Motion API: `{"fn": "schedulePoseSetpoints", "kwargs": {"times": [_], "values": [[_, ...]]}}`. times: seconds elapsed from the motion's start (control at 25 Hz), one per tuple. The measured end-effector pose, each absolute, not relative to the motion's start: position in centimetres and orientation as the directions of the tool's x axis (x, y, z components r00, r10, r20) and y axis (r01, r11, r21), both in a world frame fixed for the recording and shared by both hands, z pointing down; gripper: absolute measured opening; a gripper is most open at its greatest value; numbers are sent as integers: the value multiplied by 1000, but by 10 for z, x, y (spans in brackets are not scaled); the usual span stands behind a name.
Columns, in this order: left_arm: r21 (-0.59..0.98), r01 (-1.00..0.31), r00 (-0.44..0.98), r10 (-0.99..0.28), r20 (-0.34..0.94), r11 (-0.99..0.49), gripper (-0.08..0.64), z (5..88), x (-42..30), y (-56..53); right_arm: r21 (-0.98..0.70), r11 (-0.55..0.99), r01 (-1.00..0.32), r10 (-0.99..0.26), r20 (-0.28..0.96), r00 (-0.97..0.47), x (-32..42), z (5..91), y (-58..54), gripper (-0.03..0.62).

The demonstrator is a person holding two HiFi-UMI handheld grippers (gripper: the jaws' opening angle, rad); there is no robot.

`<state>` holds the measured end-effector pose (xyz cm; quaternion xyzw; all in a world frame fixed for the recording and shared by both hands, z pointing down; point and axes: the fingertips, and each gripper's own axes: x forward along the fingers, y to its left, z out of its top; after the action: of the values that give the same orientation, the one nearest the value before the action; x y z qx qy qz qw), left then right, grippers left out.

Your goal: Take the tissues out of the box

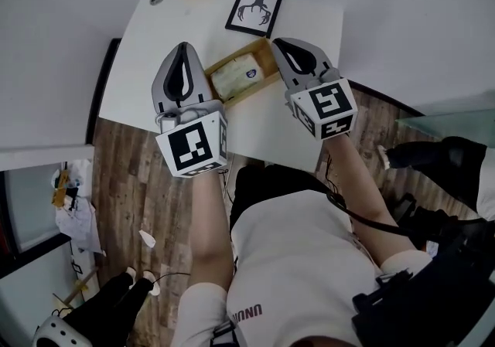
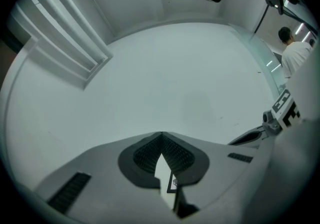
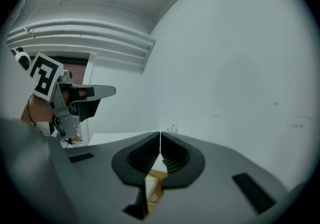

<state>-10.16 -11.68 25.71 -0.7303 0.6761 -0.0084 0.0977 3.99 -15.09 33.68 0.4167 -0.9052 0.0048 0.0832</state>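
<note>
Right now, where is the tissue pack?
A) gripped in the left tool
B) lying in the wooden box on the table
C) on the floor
B: the tissue pack lies in the wooden box, between the left tool and the right tool, both shut on nothing.

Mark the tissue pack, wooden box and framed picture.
tissue pack [image 1: 234, 79], head view, top face.
wooden box [image 1: 263, 53], head view, bare wood at its far end.
framed picture [image 1: 254, 11], head view, middle of the print.

Box partly hidden behind left hand-held gripper and right hand-held gripper, tissue pack label too small to read
</note>
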Motion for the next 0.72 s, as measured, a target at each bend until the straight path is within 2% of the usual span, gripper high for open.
{"fn": "schedulePoseSetpoints", "kwargs": {"times": [0.44,0.72], "values": [[-120,-989,90,-994,-66,-82,12,285,-112,-137,129,751,-647,-655,261,-709,9,370,-167,20],[-103,-987,128,-992,-24,-125,12,304,-117,-156,152,865,-478,-495,412,-765,-15,406,-167,25]]}}
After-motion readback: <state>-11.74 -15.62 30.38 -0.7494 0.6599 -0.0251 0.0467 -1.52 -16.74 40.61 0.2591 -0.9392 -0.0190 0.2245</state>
